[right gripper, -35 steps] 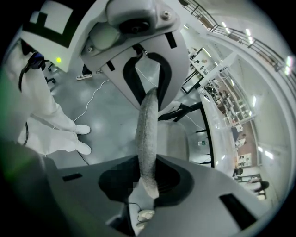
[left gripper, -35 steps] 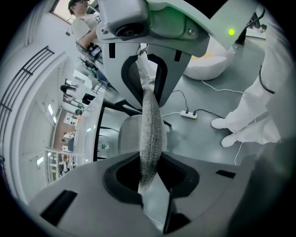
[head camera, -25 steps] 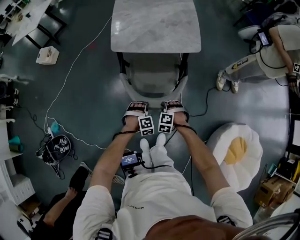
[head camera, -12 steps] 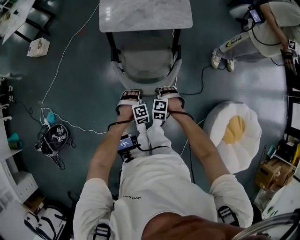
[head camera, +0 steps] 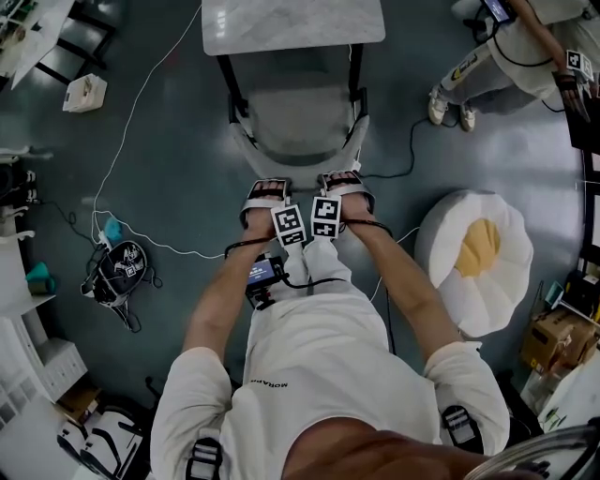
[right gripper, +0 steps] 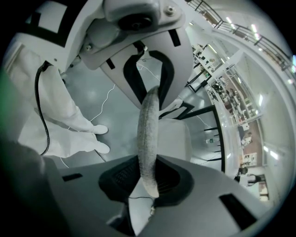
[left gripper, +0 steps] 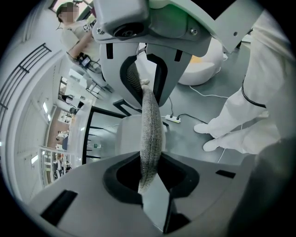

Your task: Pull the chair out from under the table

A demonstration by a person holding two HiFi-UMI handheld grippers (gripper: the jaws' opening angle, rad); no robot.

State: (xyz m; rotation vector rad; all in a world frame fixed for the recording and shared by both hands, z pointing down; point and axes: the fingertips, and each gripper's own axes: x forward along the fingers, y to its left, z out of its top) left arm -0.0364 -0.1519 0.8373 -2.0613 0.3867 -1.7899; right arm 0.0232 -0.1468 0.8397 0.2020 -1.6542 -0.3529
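Grey fabric back rim of chair (head camera: pixel 298 112) was pinched by left gripper (head camera: pixel 267 194) and right gripper (head camera: pixel 345 183), side by side, both clenched on it for even, straight pull. Seat front sat under pale counter (head camera: pixel 292 23); judged part-way out.

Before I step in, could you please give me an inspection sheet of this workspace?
Surface: glossy grey floor.
Job's things: chair, far end under the table edge.
Clutter: egg-shaped cushion at right; bag and small box at left.
Grippers: left gripper and right gripper both shut on the chair's backrest rim.
Cables: white cable across the floor at left; dark cable right of the chair.
Surroundings: another person top right; white shelving lower left.
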